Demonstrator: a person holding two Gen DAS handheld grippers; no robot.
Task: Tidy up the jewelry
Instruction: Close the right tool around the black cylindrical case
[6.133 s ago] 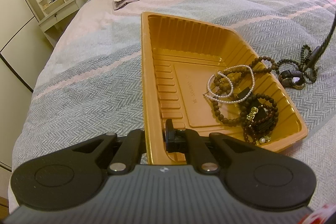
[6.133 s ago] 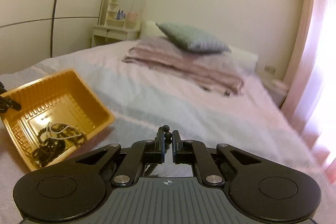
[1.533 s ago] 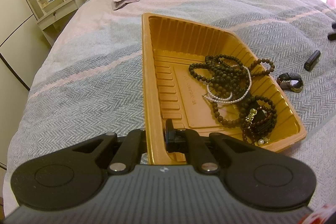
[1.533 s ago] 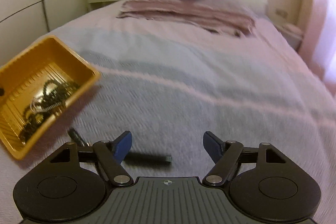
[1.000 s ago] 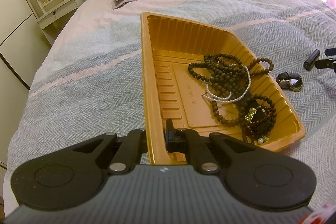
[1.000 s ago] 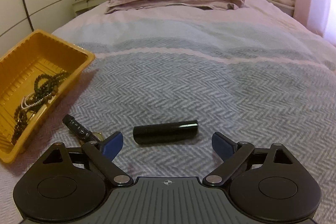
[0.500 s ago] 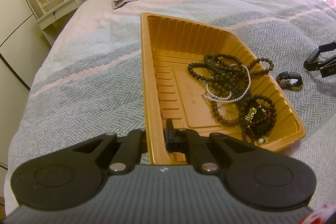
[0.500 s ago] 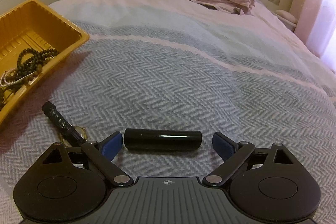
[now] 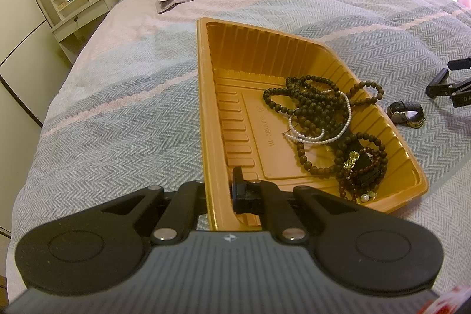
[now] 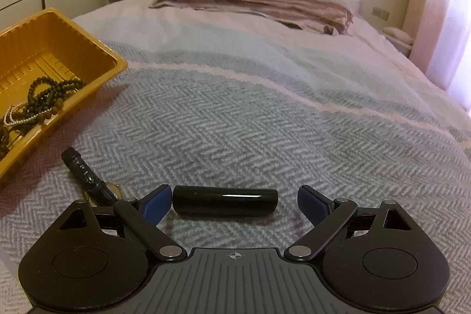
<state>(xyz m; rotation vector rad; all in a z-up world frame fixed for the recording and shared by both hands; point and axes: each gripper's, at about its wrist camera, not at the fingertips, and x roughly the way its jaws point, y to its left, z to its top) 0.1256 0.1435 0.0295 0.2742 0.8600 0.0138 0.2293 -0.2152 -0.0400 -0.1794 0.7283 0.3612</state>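
Black tube lined up between the open right fingers

The black tube [image 10: 225, 201] lies on the bedspread [image 10: 265, 122], long axis crosswise between the wide-open, empty right gripper [image 10: 234, 203]. A watch [image 10: 88, 177] waits just left of its left finger. Bead strands [image 9: 321, 114] already fill the gold tray [image 9: 206, 96], whose near wall the left gripper [image 9: 219, 190] pinches shut.

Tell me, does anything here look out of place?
Yes: a watch and a black tube lie loose on the blanket, outside the orange tray. One strand of dark beads drapes over the tray's rim.
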